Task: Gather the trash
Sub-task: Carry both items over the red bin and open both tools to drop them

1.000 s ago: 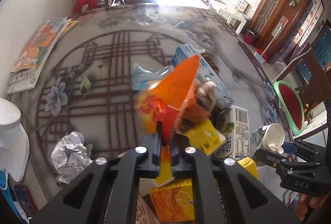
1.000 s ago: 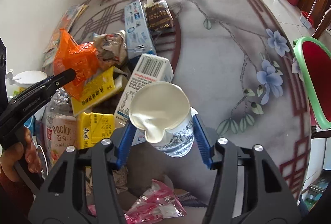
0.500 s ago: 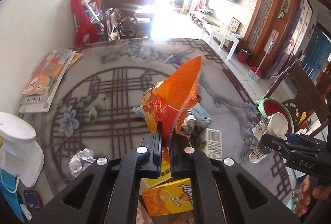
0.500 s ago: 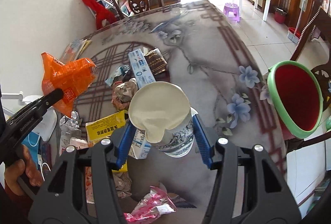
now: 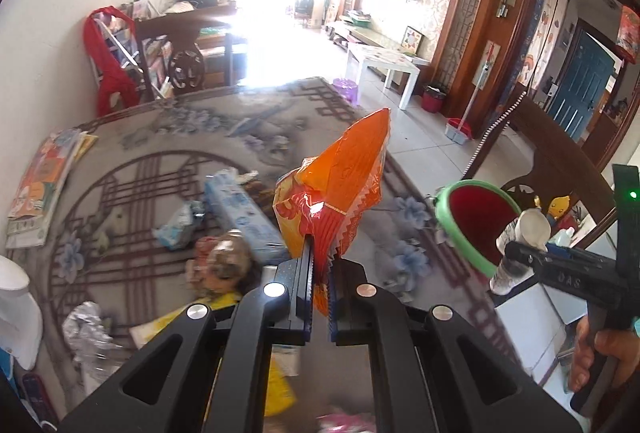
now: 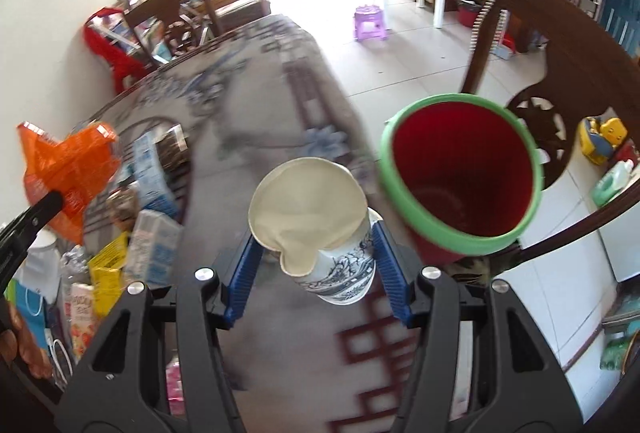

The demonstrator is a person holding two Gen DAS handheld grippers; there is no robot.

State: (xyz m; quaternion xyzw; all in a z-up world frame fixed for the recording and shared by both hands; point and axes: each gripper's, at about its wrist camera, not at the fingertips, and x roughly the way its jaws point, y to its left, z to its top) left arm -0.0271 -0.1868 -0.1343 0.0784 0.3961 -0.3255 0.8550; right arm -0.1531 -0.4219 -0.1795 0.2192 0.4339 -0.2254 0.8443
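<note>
Bright living room behind, tiled floor, and a glossy tabletop (image 5: 168, 137) patterned with lattice lines and pale blue flowers. Littered with cartons, foil and wrappers across its near half.

Left gripper (image 5: 319, 285) clamped tight on a crinkly orange snack bag (image 5: 340, 189), glossy film with a zigzag-cut edge, standing up from the fingers and clear of the tabletop. Right gripper (image 6: 316, 253) pinching a paper cup (image 6: 320, 221), blue ribbed pads (image 6: 388, 265) pressed into both sides, rim squashed out of round, ink-style print on the wall, cream inside.

From the right wrist view: straight down into the red trash bin (image 6: 460, 169), smooth round plastic with a green rim, just beside the cup and off the tabletop edge; bottom looks bare. Also a carved dark wooden chair (image 6: 560, 73) behind it and a purple stool (image 6: 370, 21) on the floor.

From the left wrist view: only the bin's rim and a slice of red inside, but a stack of magazines (image 5: 44, 185) at the far left, a long blue carton (image 5: 240, 213), crumpled foil (image 5: 86, 325), and a hand (image 5: 604, 357) wrapped around the other gripper's handle.
</note>
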